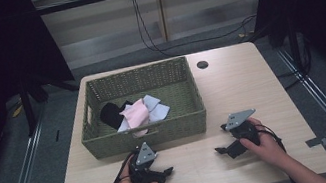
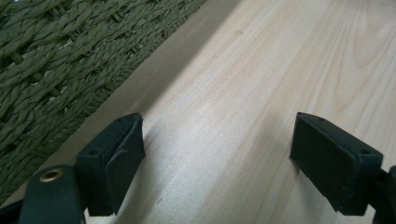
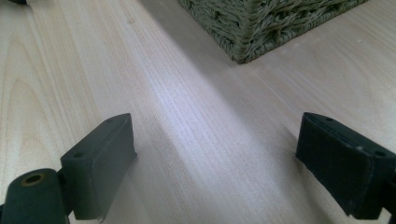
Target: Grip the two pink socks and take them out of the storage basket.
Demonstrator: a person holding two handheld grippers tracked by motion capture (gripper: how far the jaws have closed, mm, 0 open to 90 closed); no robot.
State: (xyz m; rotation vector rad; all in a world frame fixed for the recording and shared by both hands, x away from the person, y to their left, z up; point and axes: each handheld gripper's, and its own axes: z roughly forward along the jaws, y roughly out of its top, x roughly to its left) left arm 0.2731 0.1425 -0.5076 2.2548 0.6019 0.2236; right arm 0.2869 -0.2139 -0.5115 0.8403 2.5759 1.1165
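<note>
My left gripper point(image 1: 165, 174) and right gripper point(image 1: 223, 150) both rest on the table point(image 1: 231, 84), jaws wide apart and empty. I read no writing anywhere. The green woven basket point(image 1: 158, 133) just beyond holds pink, pale-blue and black cloths point(image 1: 137, 112).

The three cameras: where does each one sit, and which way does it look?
High view: above the person's side, looking forward and down on the table, basket, both hands and tongs.
Left gripper view: on the left tongs, looking past its open jaws along the table beside the basket wall.
Right gripper view: on the right tongs, jaws open, facing a basket corner.
All share basket and table.
</note>
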